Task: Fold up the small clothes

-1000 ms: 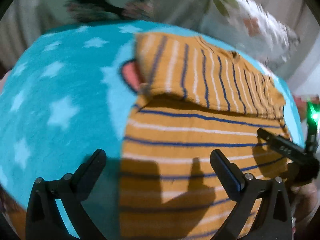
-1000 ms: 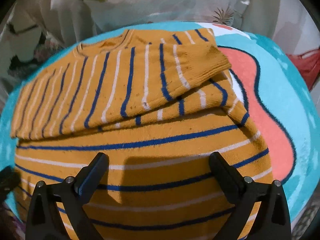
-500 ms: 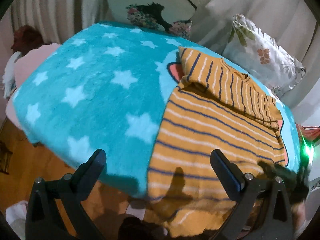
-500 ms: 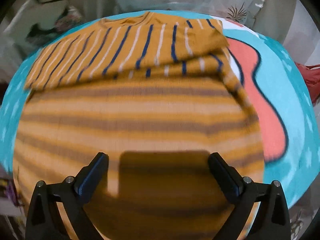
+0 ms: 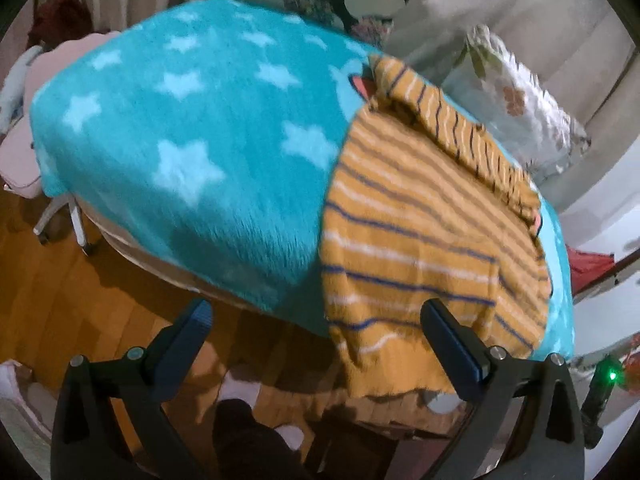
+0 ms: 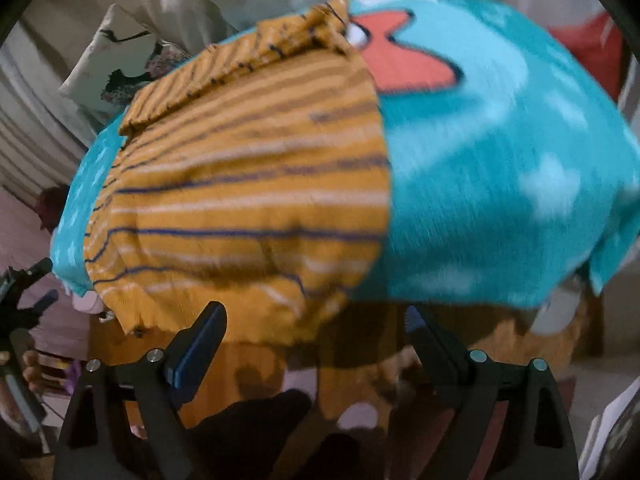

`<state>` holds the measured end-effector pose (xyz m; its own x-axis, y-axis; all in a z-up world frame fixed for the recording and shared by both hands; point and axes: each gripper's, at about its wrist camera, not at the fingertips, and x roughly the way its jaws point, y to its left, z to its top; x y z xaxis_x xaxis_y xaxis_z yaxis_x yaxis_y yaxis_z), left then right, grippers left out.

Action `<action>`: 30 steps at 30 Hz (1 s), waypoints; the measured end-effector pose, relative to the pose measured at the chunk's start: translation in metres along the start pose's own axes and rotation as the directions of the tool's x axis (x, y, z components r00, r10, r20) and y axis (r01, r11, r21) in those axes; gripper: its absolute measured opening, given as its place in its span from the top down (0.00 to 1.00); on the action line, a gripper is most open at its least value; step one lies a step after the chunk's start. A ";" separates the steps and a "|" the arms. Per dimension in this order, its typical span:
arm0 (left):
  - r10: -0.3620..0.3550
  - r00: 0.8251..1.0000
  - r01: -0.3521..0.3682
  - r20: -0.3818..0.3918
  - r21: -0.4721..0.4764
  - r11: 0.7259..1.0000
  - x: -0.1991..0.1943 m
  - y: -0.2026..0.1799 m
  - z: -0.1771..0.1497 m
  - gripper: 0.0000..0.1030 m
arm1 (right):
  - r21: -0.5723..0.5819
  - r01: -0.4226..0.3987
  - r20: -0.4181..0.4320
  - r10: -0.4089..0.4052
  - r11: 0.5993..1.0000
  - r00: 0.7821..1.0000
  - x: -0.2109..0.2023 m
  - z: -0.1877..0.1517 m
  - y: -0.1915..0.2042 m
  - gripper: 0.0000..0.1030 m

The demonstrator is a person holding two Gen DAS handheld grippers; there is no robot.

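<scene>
The mustard striped sweater [image 5: 420, 248] lies flat on the teal star blanket [image 5: 192, 132], its sleeves folded across the chest at the far end and its hem hanging over the blanket's near edge. The left hand-held gripper [image 5: 316, 324] hovers off that near edge, jaws spread wide with nothing between them; its right finger sits just in front of the sweater's hem, its left finger over the wooden floor [image 5: 52, 280] beyond the blanket. The right hand-held gripper [image 6: 316, 320] also hangs just off the near edge, below the sweater's hem [image 6: 224, 320]; its jaws are closing from wide open, with nothing between them.

Both views are smeared by motion, so the stripes and the sweater's neckline are hard to make out. Whether the hem touches either finger cannot be told.

A second ago both hand-held grippers were over the sweater's body; since then they have pulled back past the blanket's edge, and the floor has come into view.
</scene>
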<state>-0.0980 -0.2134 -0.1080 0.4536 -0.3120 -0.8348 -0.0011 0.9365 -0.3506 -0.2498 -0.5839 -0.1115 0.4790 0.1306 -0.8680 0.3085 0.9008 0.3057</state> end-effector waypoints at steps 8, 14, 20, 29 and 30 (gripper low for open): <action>-0.101 0.984 0.113 -0.145 0.080 0.990 0.058 -0.021 -0.024 0.00 | 0.136 -0.093 -0.065 0.103 0.986 0.993 0.029 -0.014 -0.032 0.09; -0.187 0.967 0.209 -0.173 0.119 0.971 0.081 -0.039 -0.023 0.00 | 0.143 -0.132 -0.088 0.146 0.981 0.985 0.062 0.005 -0.029 0.09; -0.291 0.919 0.316 -0.265 0.055 0.947 0.105 -0.047 -0.022 0.50 | 0.155 -0.156 -0.109 0.174 0.976 0.979 0.092 0.016 -0.014 0.38; -0.285 0.919 0.302 -0.272 0.023 0.953 0.055 -0.047 -0.028 0.93 | 0.243 -0.276 -0.127 0.313 0.930 0.941 0.061 -0.004 -0.008 0.90; -0.285 0.922 0.302 -0.262 0.025 0.953 0.045 -0.047 -0.029 0.93 | 0.233 -0.291 -0.122 0.325 0.928 0.938 0.050 -0.007 -0.007 0.90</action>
<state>-0.1031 -0.2760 -0.1410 0.1846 -0.5965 -0.7811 0.1580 0.8024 -0.5755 -0.2333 -0.5806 -0.1600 0.4497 0.4657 -0.7622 0.3381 0.7011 0.6278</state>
